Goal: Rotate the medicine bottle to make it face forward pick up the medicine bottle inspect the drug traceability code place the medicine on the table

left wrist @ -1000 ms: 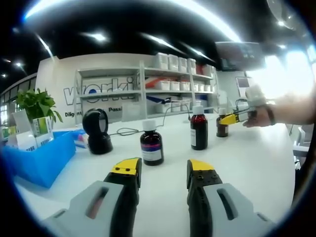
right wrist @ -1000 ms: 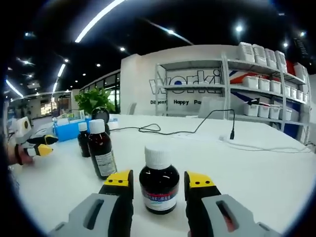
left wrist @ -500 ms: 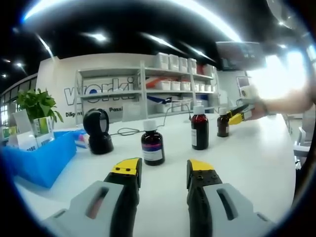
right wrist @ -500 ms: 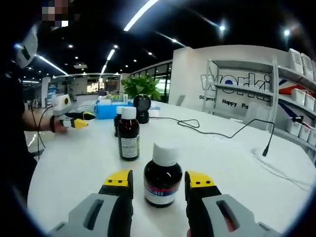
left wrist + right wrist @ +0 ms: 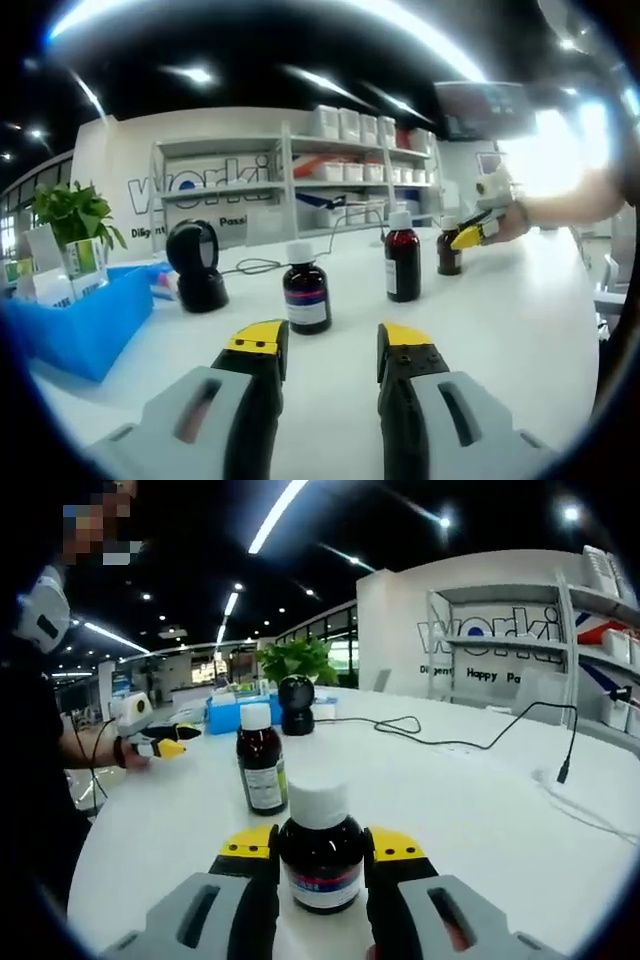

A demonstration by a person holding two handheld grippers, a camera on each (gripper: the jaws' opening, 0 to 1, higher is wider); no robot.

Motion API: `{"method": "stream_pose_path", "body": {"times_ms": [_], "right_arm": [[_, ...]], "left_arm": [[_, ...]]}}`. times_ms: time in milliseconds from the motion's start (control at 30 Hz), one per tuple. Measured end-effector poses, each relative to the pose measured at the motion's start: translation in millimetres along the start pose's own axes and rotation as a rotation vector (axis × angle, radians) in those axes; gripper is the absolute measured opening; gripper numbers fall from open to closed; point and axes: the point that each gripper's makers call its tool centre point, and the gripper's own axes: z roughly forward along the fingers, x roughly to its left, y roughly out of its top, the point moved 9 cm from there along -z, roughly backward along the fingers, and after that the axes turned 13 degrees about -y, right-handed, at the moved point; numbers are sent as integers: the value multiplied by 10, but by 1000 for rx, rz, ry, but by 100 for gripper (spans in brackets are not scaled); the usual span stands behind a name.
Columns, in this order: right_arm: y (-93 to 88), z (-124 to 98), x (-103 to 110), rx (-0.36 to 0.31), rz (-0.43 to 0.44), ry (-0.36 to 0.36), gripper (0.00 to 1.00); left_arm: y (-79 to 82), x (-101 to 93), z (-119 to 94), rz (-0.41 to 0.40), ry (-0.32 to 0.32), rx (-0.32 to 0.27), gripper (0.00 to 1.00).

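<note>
Both claw tips now against bottle (image 5: 320, 863)

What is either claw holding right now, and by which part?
The right claw grips a short brown bottle by its round body, jaws against both sides below the white cap. The left claw is open, holding nothing.
</note>
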Motion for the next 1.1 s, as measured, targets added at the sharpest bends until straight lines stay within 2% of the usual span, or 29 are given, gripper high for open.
{"method": "stream_pose_path", "body": {"times_ms": [333,600,1100], "right_arm": [[-4,-15,70,-3,18,-110,28],[-14,-23,108,-4,37,-171,28],[-30,-23,292,-18,86,-342,28]], "left_arm": [[1,-4,-1,0,-4,-3,27],[-1,0,-1,-2,-4,-5,27],[-14,4,2,-1,-4,1,27]]}}
